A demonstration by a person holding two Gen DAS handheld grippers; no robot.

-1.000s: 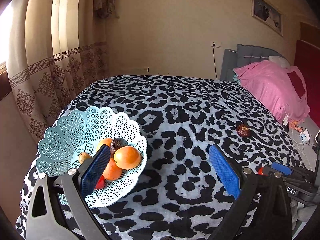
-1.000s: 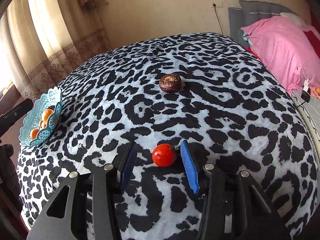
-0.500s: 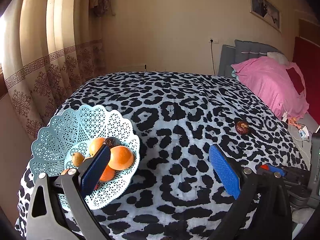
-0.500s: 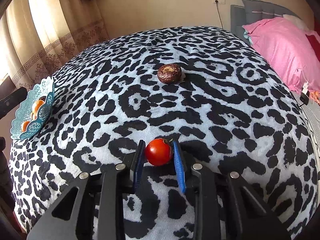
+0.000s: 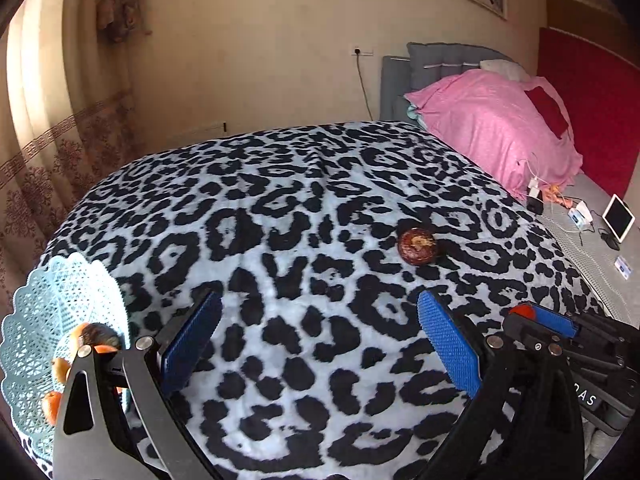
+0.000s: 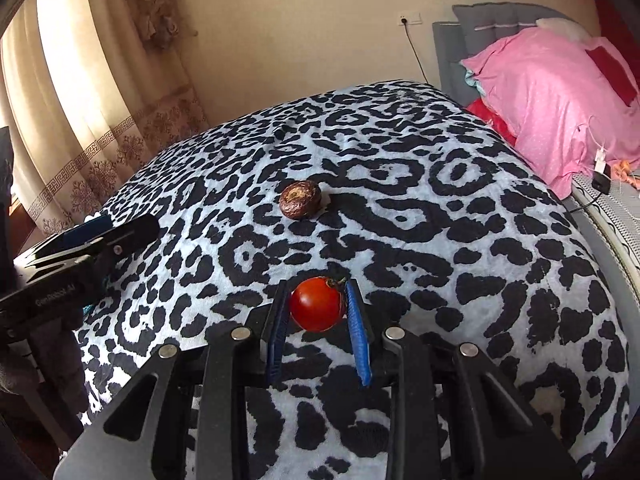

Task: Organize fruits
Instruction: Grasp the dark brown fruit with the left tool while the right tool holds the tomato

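One red tomato (image 6: 317, 303) is squeezed between the blue pads of the right tool (image 6: 318, 322), just above the spotted bed (image 6: 440, 240). One brown fruit (image 6: 300, 199) is seen farther back. The left tool (image 5: 316, 344) is spread wide, holding nothing. Several oranges (image 5: 51, 405) are kept in one blue basket (image 5: 48, 304).
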